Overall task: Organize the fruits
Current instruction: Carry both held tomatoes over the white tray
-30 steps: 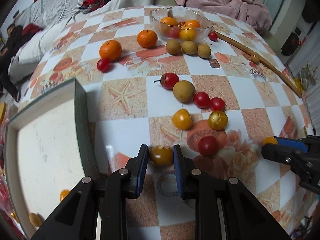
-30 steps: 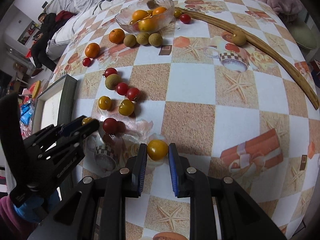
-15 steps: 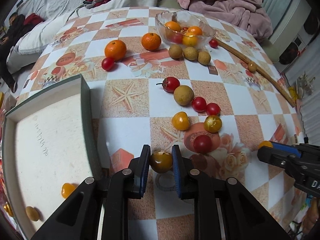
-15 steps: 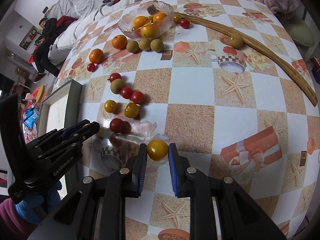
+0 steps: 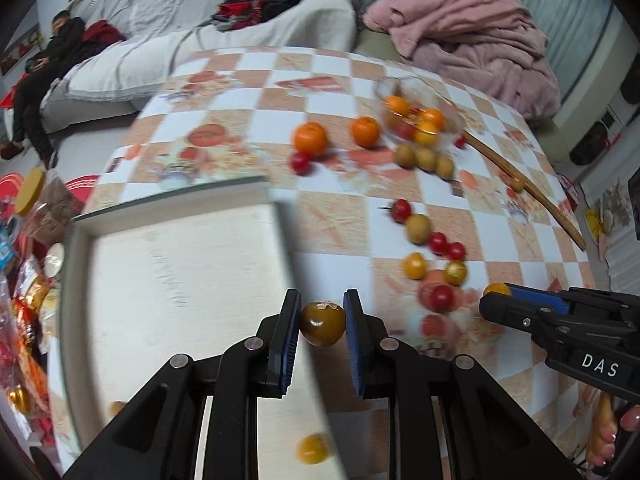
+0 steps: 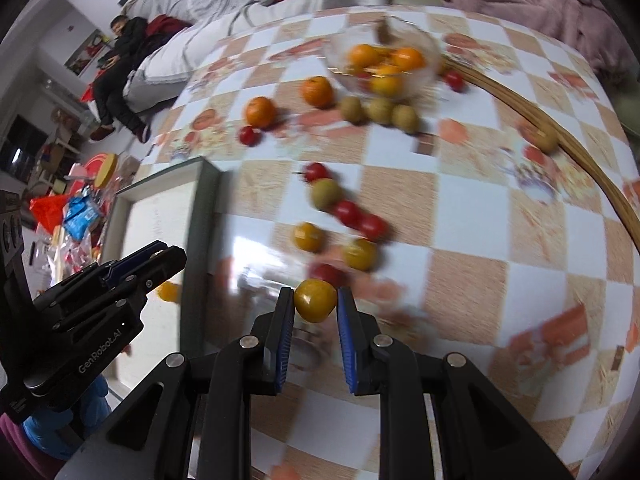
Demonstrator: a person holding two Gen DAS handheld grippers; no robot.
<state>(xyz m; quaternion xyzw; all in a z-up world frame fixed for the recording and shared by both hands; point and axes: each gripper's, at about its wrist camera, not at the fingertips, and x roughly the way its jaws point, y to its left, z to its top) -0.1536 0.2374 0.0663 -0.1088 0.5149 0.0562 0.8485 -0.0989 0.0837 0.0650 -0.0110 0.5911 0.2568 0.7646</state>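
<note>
My left gripper [image 5: 322,322] is shut on a dark yellow tomato [image 5: 322,323] and holds it in the air above the right edge of the green-rimmed tray [image 5: 80,240]. A yellow tomato [image 5: 313,449] lies in the tray below. My right gripper [image 6: 315,307] is shut on a yellow tomato [image 6: 315,300], lifted above the table. It also shows in the left wrist view [image 5: 496,292]. Loose red and yellow tomatoes [image 5: 440,296] and a brown fruit [image 5: 418,228] lie in a row on the table.
A glass bowl [image 5: 452,100] with oranges stands at the far side, with two oranges [image 5: 310,139] and three brown fruits [image 5: 424,158] beside it. A curved wooden stick [image 5: 532,196] lies at the right. A sofa and pink blanket [image 5: 472,36] lie behind the table.
Both grippers have lifted their tomatoes off the table. The left one has moved left and now hangs over the tray's edge. The right one has moved left too.
</note>
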